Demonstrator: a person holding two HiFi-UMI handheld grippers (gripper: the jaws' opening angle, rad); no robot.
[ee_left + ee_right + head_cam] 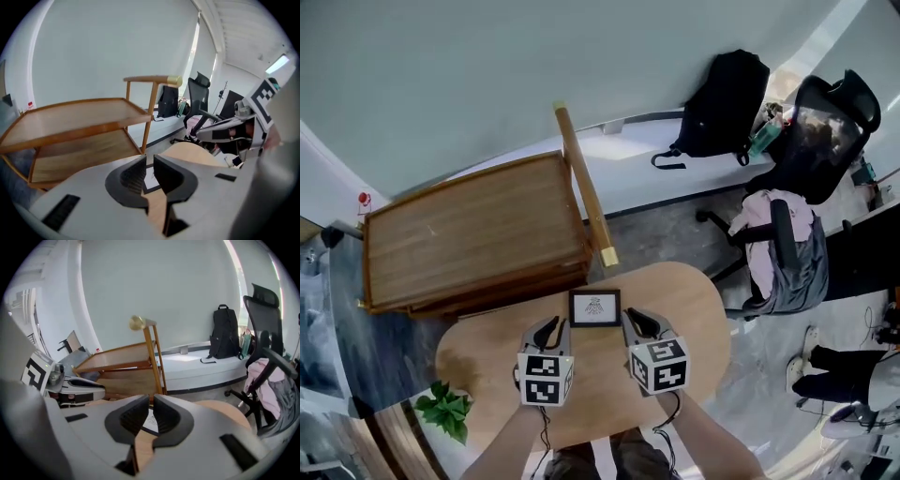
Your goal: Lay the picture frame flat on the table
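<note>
Frame [594, 307] is seen lying face up on the table [684, 300], near its far edge. It is flanked by the left gripper [551, 327] and right gripper [637, 322], jaws slightly parted, nothing clamped.

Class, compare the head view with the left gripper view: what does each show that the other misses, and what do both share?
Only the head view shows the small green leafy plant and the whole black-framed picture frame. Only the left gripper view shows the narrow gap between the jaws of the left tool. Both show the wooden two-shelf trolley, black backpack and light wooden table.
</note>
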